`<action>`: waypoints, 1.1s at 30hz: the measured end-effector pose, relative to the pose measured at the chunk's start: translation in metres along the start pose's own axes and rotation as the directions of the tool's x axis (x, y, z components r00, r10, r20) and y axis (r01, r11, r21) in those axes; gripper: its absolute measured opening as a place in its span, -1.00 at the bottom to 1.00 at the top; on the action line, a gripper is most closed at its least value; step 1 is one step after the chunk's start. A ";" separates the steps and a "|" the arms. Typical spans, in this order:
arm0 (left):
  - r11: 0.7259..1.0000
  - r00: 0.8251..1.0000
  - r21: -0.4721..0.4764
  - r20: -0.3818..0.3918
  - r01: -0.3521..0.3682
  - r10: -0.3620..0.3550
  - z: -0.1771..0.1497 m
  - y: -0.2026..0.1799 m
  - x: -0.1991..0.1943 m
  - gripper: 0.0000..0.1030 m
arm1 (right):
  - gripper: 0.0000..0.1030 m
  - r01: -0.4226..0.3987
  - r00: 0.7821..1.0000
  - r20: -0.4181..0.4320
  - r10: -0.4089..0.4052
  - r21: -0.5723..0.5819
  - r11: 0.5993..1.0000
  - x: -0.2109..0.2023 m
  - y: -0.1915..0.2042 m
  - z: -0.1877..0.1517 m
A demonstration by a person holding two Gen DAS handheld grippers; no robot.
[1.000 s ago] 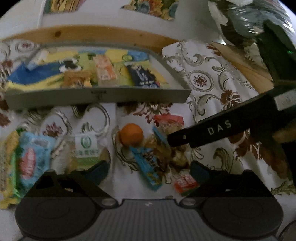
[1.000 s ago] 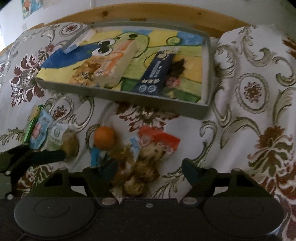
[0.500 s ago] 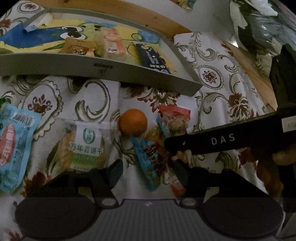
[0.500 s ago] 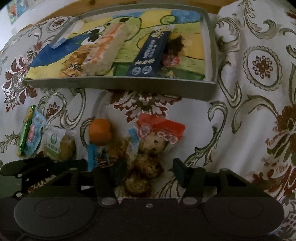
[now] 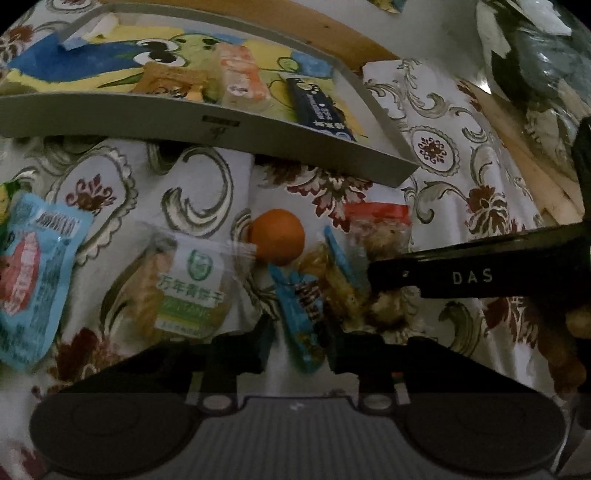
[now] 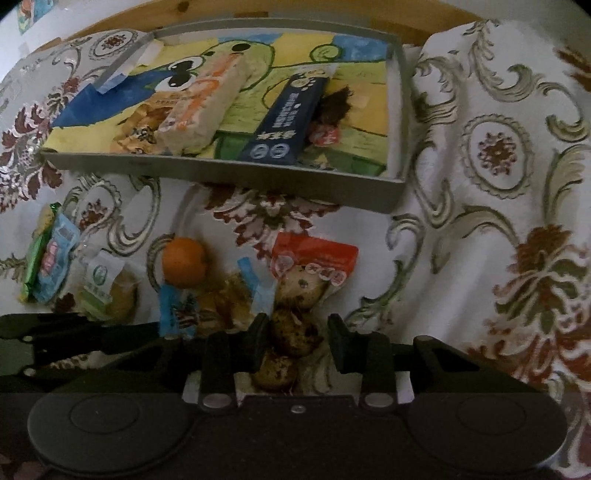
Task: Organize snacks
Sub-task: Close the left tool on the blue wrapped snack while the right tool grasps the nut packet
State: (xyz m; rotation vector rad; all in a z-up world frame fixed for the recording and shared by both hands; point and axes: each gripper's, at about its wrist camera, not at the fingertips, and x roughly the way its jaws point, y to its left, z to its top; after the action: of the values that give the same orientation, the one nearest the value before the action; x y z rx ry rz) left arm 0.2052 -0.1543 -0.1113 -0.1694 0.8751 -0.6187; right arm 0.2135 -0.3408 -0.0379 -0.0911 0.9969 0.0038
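Both claws, left (image 5: 297, 345) and right (image 6: 295, 341), gape apart astride snack packets

This looks like a room in someone's home; a white cloth (image 6: 480, 229) woven with maroon flowers and grey-green scrolls covers the surface, rumpled toward its right side; a bare wooden edge (image 6: 229, 9) shows along the far side; a grey tray (image 6: 258, 173) lined with a child's cartoon picture sits near that far edge; small wrapped snacks (image 5: 192, 288) and an orange (image 5: 279, 236) lie loose on the cloth.
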 end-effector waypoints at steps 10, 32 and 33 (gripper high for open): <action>0.999 0.998 -0.013 0.035 0.051 -0.050 0.010 -0.002 0.016 0.38 | -0.26 0.011 1.000 -0.023 -0.010 0.047 0.999 -0.003 -0.017 -0.003; 0.995 0.995 0.016 0.024 -0.098 0.097 -0.010 -0.015 -0.013 -0.24 | -0.08 -0.047 0.997 -0.059 0.052 0.090 0.995 0.000 -0.020 -0.010; 0.994 0.994 0.018 0.023 -0.109 0.109 -0.011 -0.016 -0.015 -0.24 | -0.05 -0.049 0.997 -0.063 0.054 0.088 0.995 0.001 -0.018 -0.010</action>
State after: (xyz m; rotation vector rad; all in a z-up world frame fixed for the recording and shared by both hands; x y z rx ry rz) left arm 0.1825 -0.1571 -0.1022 -0.1096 0.8509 -0.5222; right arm 0.2063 -0.3594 -0.0426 0.0141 1.0628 0.0048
